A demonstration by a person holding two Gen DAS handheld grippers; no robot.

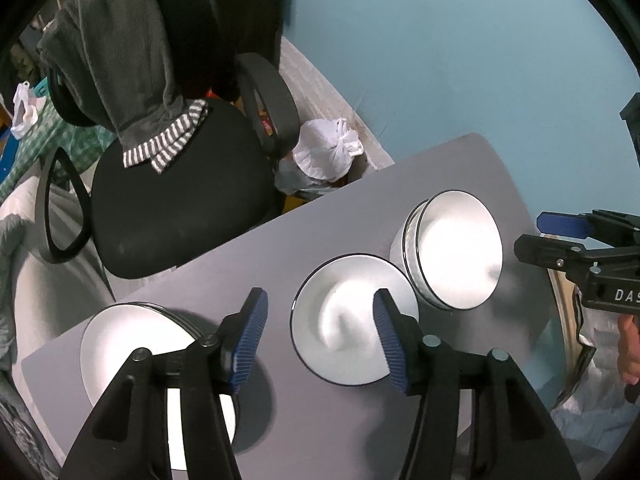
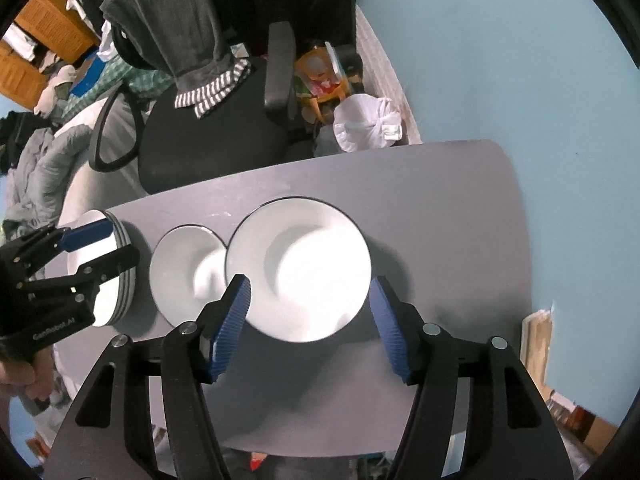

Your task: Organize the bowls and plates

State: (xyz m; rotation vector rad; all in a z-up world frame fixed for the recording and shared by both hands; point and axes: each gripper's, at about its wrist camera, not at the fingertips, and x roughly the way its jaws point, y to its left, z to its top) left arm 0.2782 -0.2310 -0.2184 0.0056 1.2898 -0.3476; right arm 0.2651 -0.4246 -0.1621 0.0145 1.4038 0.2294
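Left wrist view. Grey rectangular table top [image 1: 248, 264]: the landmark. On it, a stack of white round plates [image 1: 132, 340] at its near-left corner; a single white bowl with a thin dark rim [image 1: 344, 320] at its middle; a stack of white dark-rimmed bowls [image 1: 452, 248] just right of that bowl, rims touching or overlapping. Left gripper [image 1: 320, 340], black with blue ribbed pads, hangs above the table between plates and single bowl; jaws parted about halfway, nothing between them. Right gripper [image 1: 536, 236] stands off the table's right edge, jaws apart, empty. Black office chair [image 1: 176, 208] beyond the table's far edge, grey garment [image 1: 120, 52] draped on its back.

Right wrist view. Right gripper [image 2: 308, 320] above the table [image 2: 460, 208], over the bowl stack [image 2: 300, 268], jaws roughly half open, pads clear of the rim. Single bowl [image 2: 184, 272] left of the stack; plates [image 2: 120, 280] at the table's left end, under the left gripper [image 2: 120, 240].
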